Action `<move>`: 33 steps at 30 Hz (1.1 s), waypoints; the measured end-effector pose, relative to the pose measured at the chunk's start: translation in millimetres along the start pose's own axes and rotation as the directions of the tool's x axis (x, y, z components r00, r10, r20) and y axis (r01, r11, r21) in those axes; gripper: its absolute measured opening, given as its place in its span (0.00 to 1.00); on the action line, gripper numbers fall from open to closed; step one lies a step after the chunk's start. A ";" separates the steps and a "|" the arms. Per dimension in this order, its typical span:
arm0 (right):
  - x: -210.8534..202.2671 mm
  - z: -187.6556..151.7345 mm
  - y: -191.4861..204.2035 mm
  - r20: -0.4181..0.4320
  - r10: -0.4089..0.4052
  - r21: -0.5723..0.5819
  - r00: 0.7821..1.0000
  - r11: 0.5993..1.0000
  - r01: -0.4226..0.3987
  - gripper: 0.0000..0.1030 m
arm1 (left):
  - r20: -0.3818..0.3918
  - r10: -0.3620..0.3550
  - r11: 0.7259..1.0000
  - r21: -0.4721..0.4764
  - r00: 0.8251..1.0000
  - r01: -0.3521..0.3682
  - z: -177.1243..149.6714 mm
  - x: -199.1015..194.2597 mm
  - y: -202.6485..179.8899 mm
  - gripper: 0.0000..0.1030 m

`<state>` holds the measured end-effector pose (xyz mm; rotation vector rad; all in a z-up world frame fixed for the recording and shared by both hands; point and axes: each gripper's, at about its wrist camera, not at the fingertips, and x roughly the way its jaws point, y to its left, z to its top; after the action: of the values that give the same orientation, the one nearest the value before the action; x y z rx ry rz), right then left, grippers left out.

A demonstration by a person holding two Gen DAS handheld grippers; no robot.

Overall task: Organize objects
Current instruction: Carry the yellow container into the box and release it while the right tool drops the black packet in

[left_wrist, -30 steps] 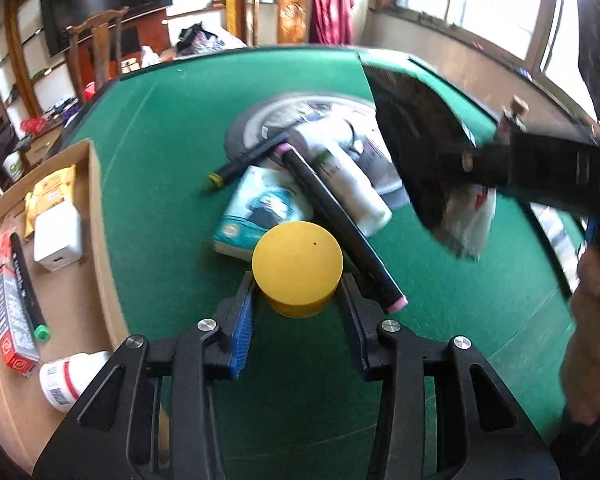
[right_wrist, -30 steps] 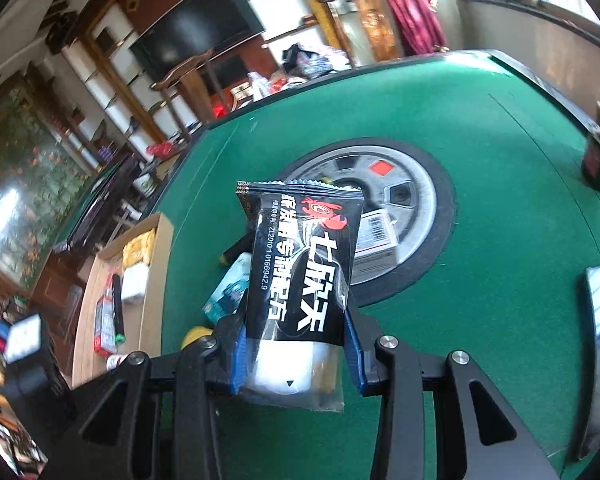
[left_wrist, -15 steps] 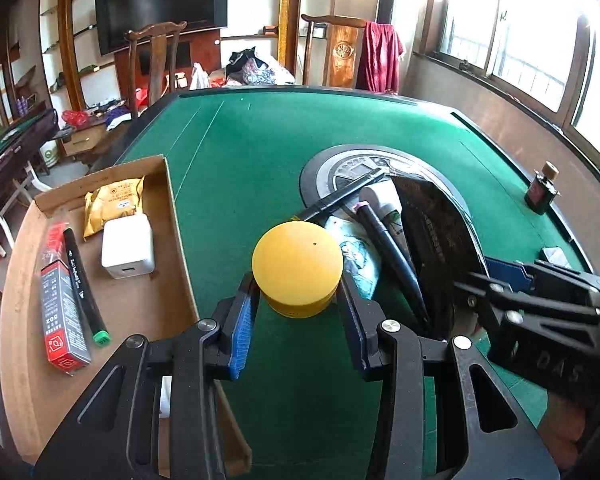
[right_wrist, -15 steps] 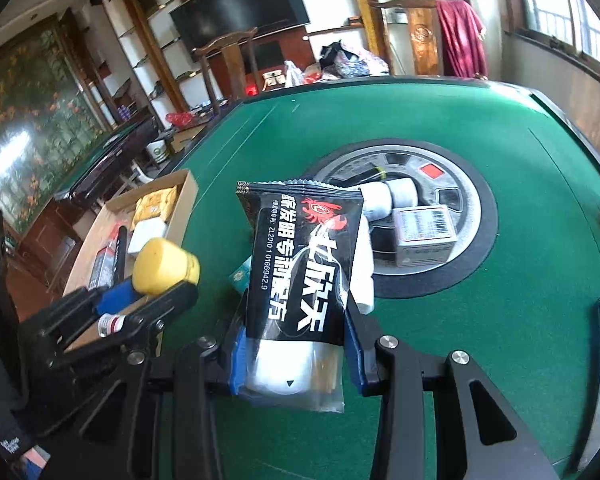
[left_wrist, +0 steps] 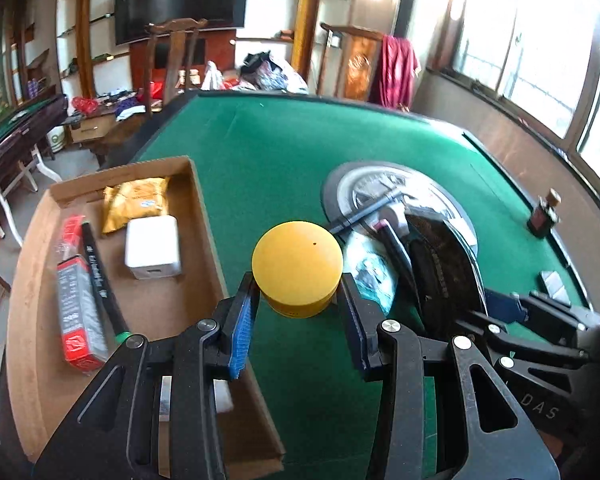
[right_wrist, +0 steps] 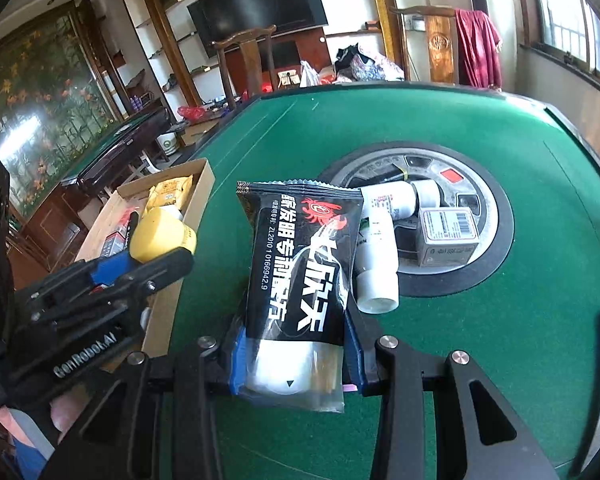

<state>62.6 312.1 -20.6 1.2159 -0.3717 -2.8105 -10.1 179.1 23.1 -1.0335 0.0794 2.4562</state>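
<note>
While tongs pinch a round yellow jar, glossy packet crinkles.

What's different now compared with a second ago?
Both grippers have carried their loads leftward, toward the cardboard box. The left gripper now holds its yellow jar near the box's edge; the right gripper, with the black packet, follows beside it. Nothing was grabbed or released. The items in the box and on the table stayed put.

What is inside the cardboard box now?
The cardboard box holds a yellow packet, a white charger, a black marker and a red-grey box. The left hand-held gripper hides its near end.
</note>
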 end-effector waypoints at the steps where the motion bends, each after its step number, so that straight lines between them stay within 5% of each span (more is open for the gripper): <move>1: 0.0 0.4 2.8 -0.004 0.003 -0.003 1.000 1.000 -0.003 0.38 | 0.013 0.005 1.000 -0.008 1.000 -0.005 1.5 -3.9 4.8 0.39; 10: 1.6 -0.4 60.7 -0.013 0.008 -0.086 1.000 0.996 -0.009 0.38 | 0.075 0.095 0.989 -0.117 0.993 -0.086 8.6 -26.5 79.2 0.39; 19: 15.2 5.3 125.5 -0.052 0.074 -0.194 0.996 0.977 -0.083 0.38 | -0.004 0.142 0.956 -0.259 0.990 -0.138 8.6 -22.0 169.3 0.39; 28: 42.7 -7.6 178.7 -0.139 0.135 -0.261 0.981 0.951 -0.168 0.38 | -0.080 0.147 0.942 -0.294 0.986 -0.164 4.9 -7.7 186.2 0.39; 33: 59.0 -13.0 194.9 -0.137 0.112 -0.292 0.984 0.945 -0.148 0.38 | -0.095 0.156 0.922 -0.342 0.983 -0.180 4.5 -6.0 198.5 0.39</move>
<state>23.0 112.0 -24.0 1.2303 -0.0124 -2.5484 -97.5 1.6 5.5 -1.3049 -0.2703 2.6531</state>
